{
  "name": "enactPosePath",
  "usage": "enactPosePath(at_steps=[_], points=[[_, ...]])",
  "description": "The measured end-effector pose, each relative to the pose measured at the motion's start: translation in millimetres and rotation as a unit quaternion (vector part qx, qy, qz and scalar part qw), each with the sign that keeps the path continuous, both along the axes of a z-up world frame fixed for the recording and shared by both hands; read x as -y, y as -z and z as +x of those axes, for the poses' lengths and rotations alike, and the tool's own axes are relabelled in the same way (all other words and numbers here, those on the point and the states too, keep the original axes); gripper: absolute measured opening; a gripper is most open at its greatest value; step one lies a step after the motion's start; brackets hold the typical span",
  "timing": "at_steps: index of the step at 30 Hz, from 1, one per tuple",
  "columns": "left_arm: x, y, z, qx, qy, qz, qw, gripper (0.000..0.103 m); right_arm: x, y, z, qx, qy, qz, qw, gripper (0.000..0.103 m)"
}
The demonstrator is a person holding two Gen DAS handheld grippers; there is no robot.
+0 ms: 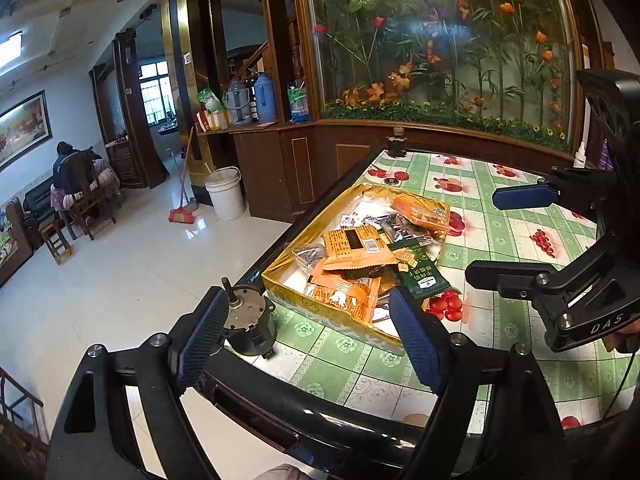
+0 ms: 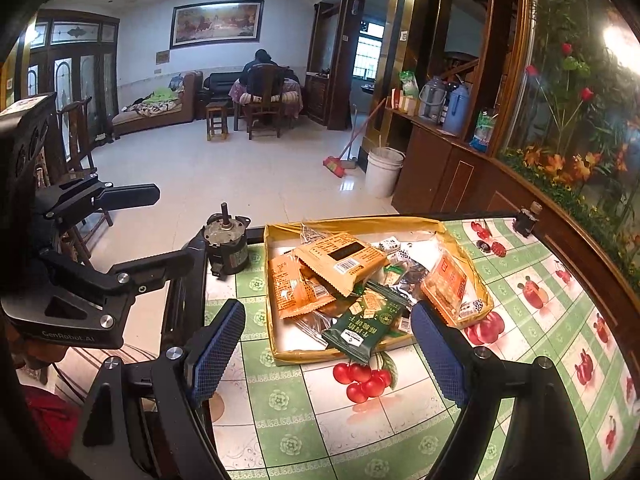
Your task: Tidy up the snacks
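A shallow yellow cardboard tray (image 1: 280,292) (image 2: 276,344) lies on the table, filled with snack packets. Several orange packets (image 1: 352,250) (image 2: 340,256) lie on top. A green packet (image 1: 422,280) (image 2: 364,324) hangs over the tray's near rim. A clear box of orange biscuits (image 1: 420,212) (image 2: 450,280) leans on the far side. My left gripper (image 1: 310,336) is open and empty, just short of the tray. My right gripper (image 2: 334,350) is open and empty, in front of the green packet; it also shows in the left wrist view (image 1: 496,232).
A grey electric motor (image 1: 248,316) (image 2: 226,246) stands at the table corner beside the tray. The table has a green checked cloth (image 1: 500,240) (image 2: 340,432) with fruit prints. A small dark bottle (image 1: 397,142) (image 2: 528,218) stands at the far edge. Tiled floor lies beyond the table edge.
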State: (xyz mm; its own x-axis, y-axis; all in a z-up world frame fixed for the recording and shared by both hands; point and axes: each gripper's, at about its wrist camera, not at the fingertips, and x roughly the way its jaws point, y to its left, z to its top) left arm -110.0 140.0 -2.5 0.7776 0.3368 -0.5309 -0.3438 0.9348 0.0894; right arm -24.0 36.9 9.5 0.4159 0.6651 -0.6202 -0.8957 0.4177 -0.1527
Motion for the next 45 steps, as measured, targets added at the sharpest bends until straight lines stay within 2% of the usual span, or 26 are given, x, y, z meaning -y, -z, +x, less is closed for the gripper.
enactPosePath(at_steps=[45], points=[[-6,-18,-8,0.015,-0.007,0.012,0.9998,0.083,-5,-12,2,0.002,-0.027,0.004,1.0,0.086]])
